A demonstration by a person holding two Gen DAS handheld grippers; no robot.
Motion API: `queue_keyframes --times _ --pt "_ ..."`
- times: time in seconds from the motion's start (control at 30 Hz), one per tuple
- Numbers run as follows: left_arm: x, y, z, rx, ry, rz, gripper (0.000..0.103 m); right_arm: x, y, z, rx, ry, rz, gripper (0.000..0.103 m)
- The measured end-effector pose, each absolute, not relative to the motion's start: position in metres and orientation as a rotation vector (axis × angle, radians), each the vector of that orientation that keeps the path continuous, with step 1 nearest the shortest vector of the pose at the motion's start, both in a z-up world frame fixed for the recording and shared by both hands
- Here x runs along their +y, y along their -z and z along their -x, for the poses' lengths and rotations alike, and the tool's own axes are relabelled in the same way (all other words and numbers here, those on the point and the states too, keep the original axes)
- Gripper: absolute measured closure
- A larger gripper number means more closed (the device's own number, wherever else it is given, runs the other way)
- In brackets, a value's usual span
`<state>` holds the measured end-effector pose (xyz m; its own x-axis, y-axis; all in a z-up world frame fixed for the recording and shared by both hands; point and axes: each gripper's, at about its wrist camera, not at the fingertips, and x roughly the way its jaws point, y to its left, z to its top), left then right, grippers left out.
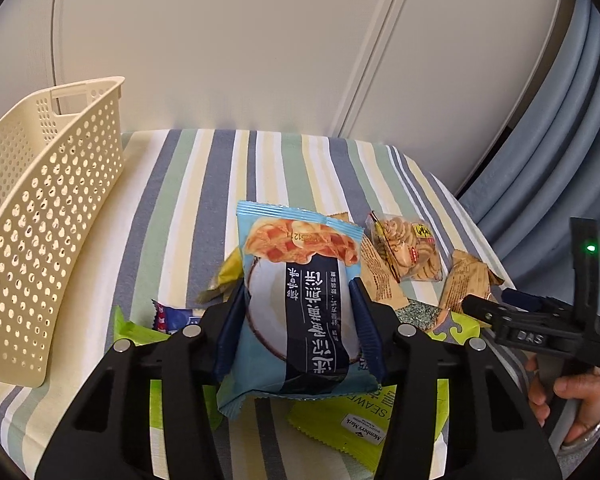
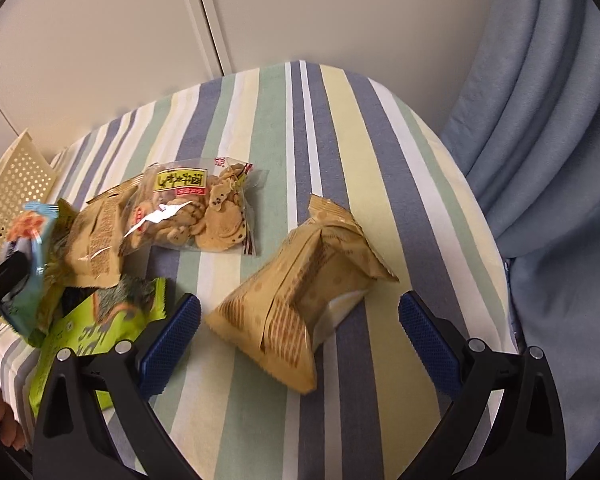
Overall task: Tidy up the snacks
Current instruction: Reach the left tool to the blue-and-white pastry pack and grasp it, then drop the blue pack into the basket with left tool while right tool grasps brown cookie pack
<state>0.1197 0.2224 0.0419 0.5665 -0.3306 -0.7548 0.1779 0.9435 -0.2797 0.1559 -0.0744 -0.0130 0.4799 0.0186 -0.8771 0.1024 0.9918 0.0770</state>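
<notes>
My left claw (image 1: 300, 328) is clamped on a light-blue plastic snack packet with a dark band and a pastry picture (image 1: 300, 300), its blue pads (image 1: 232, 328) pressing both sides, and the packet looks raised clear of the pile. Under it lie a lime-green seaweed pouch (image 1: 340, 428) and other small wrappers; beyond and to its right sit a clear bag of small round biscuits (image 1: 406, 252) and tan paper-look wrappers. Up to its left stands the cream perforated plastic basket (image 1: 48, 216) on the striped tablecloth (image 1: 204, 184), well apart from the packet. My right claw (image 2: 300, 340) hangs with its jaws wide apart, holding nothing, straddling the near end of a tan pillow-shaped wrapped snack (image 2: 300, 292). I judge the step to be carrying the blue packet: next, swing left over the basket rim and release, minding the rim.
</notes>
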Motion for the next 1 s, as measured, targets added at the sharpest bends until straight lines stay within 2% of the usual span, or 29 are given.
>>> queue_keyframes --times 0.2,0.3,0.33,0.37,0.6,0.63,0.87,1.0 --pt "0.234 -0.053 -0.117 0.895 0.301 0.224 0.051 -0.064 0.021 -0.175 1.118 0.020 -0.114 0.005" --pt "0.238 -0.061 -0.113 0.870 0.297 0.223 0.051 -0.062 0.026 -0.180 1.143 0.014 -0.099 0.016" --pt "0.239 -0.063 -0.112 0.863 0.296 0.223 0.051 -0.062 0.027 -0.181 1.150 0.016 -0.094 0.025" --pt "0.241 -0.066 -0.111 0.855 0.294 0.226 0.051 -0.062 0.028 -0.180 1.152 0.019 -0.092 0.029" --pt "0.252 -0.077 -0.110 0.822 0.277 0.252 0.051 -0.057 0.019 -0.171 1.101 0.022 -0.044 0.047" --pt "0.254 -0.079 -0.110 0.816 0.272 0.257 0.051 -0.056 0.017 -0.170 1.092 0.029 -0.034 0.057" --pt "0.281 -0.103 -0.105 0.728 0.199 0.289 0.051 -0.064 0.006 -0.162 1.053 0.025 -0.073 0.069" --pt "0.297 -0.110 -0.104 0.710 0.173 0.318 0.051 -0.061 0.007 -0.165 1.070 0.034 -0.047 0.069"
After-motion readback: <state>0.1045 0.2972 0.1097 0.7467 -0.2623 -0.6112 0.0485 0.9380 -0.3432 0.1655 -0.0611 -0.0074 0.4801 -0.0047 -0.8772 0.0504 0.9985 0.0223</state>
